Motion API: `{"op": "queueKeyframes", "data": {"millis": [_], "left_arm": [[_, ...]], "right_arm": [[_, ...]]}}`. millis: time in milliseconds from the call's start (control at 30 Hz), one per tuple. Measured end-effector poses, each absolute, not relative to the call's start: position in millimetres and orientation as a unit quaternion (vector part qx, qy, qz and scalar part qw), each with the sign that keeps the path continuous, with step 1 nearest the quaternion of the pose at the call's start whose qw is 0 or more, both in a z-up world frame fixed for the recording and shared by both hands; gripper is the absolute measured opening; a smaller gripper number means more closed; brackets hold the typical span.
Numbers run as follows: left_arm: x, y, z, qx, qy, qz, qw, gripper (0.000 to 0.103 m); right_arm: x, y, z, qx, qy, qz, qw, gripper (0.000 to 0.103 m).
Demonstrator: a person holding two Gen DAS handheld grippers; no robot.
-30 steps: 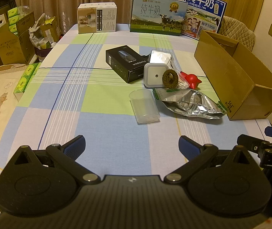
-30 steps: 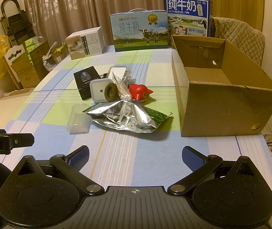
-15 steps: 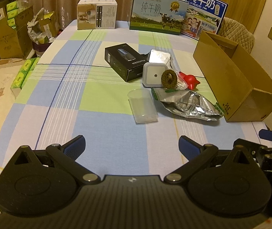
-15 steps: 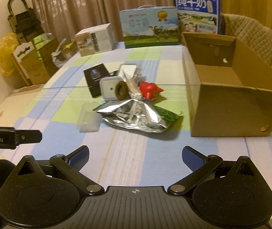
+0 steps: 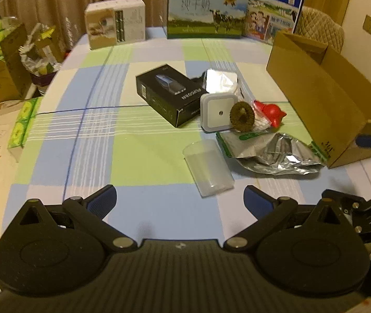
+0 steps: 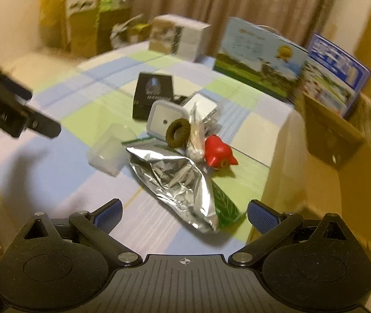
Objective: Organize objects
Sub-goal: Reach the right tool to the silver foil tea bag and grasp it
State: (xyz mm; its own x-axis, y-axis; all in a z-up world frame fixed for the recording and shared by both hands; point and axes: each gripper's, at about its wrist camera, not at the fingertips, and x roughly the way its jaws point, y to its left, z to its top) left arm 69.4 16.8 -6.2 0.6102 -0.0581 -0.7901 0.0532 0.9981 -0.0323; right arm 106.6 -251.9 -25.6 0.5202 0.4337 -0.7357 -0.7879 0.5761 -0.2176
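Right gripper (image 6: 184,210), jaws wide and empty like the left gripper (image 5: 180,195), is aimed at the foil bag (image 6: 182,182) beside the cardboard box (image 6: 341,177); approach judged in hand, a closing descent required next.

Left gripper (image 5: 180,200) fingers spread wide, empty. Right gripper (image 6: 184,212) fingers spread wide, empty, tilted.

Blue-green checked tablecloth (image 5: 143,156), silver foil bag (image 6: 180,180), red toy (image 6: 216,151), black box (image 5: 169,95).
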Motion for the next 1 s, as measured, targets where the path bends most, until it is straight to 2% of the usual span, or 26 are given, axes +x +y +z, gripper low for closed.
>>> {"op": "queueKeyframes", "data": {"millis": [267, 467, 567, 733, 800, 833, 900, 933, 1000], "left_arm": [[110, 27, -44, -0.015, 0.466, -0.039, 0.884, 0.102], [127, 24, -52, -0.024, 0.462, -0.057, 0.885, 0.102], [129, 24, -57, -0.026, 0.465, -0.06, 0.883, 0.102], [129, 27, -61, -0.04, 0.465, -0.064, 0.882, 0.102], [128, 30, -62, -0.05, 0.466, -0.064, 0.881, 0.102], [127, 33, -61, -0.054, 0.465, -0.062, 0.881, 0.102], [124, 36, -60, -0.057, 0.465, -0.057, 0.882, 0.102], [123, 37, -60, -0.057, 0.465, -0.054, 0.882, 0.102], [122, 37, -60, -0.057, 0.465, -0.051, 0.882, 0.102]], "right_arm": [[146, -222, -79, -0.362, 0.33, 0.39, 0.78, 0.094], [168, -200, -102, -0.402, 0.337, 0.395, 0.754, 0.085], [178, -196, -102, -0.385, 0.341, 0.406, 0.756, 0.08], [194, -192, -92, -0.336, 0.369, 0.394, 0.772, 0.057], [204, -195, -82, -0.282, 0.405, 0.391, 0.777, 0.051], [210, -198, -77, -0.246, 0.427, 0.393, 0.776, 0.042], [220, -204, -69, -0.182, 0.467, 0.392, 0.771, 0.037], [225, -208, -66, -0.147, 0.485, 0.392, 0.768, 0.02], [231, -211, -65, -0.115, 0.498, 0.393, 0.764, 0.021]]}}
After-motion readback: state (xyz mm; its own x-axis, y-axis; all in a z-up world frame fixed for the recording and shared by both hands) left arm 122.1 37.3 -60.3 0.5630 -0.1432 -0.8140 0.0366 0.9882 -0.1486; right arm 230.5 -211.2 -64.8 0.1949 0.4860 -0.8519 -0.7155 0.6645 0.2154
